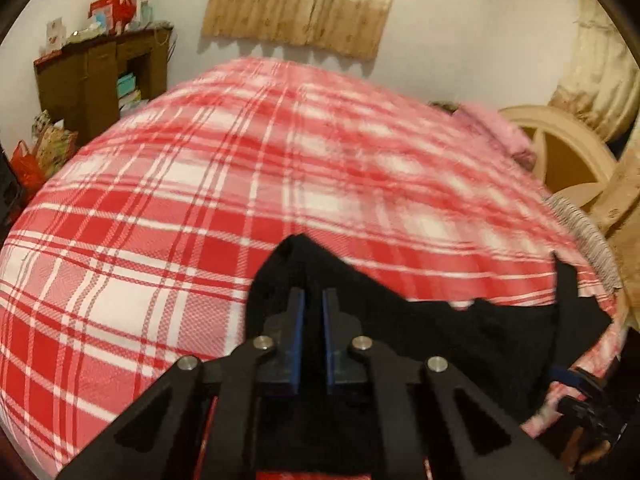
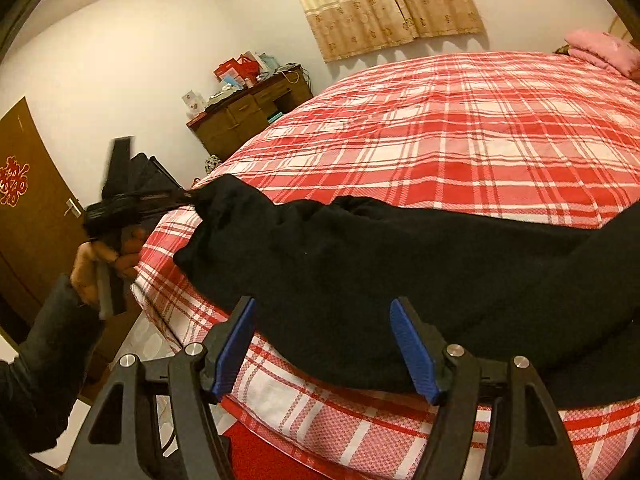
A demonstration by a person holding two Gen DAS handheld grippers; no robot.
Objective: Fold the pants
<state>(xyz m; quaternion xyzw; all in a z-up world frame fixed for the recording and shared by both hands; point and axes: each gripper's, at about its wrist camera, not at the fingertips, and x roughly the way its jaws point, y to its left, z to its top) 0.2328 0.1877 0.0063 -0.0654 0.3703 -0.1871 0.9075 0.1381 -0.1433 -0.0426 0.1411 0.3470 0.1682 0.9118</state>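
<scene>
— Where the red-and-white checked bedspread (image 2: 460, 132) fills most of both views, we see the black pants (image 2: 360, 280) lying across its near edge, one end bunched and pulled up toward the left.

— We agree. Beyond the bed we make out a brown cabinet (image 2: 248, 116) against the white wall, a beige curtain (image 2: 384, 4) above, and a pink pillow (image 2: 604, 50) at the far corner.

— Our left gripper (image 1: 314, 300) has its blue pads drawn close together, pinching a peak of the black cloth that rises in front of them.

— And our right gripper (image 2: 324, 344) stands wide apart, its fingers (image 2: 416, 352) just at the hem of the pants, with nothing pressed between them. In that view we also see the left hand (image 2: 96, 264) on its handle.
</scene>
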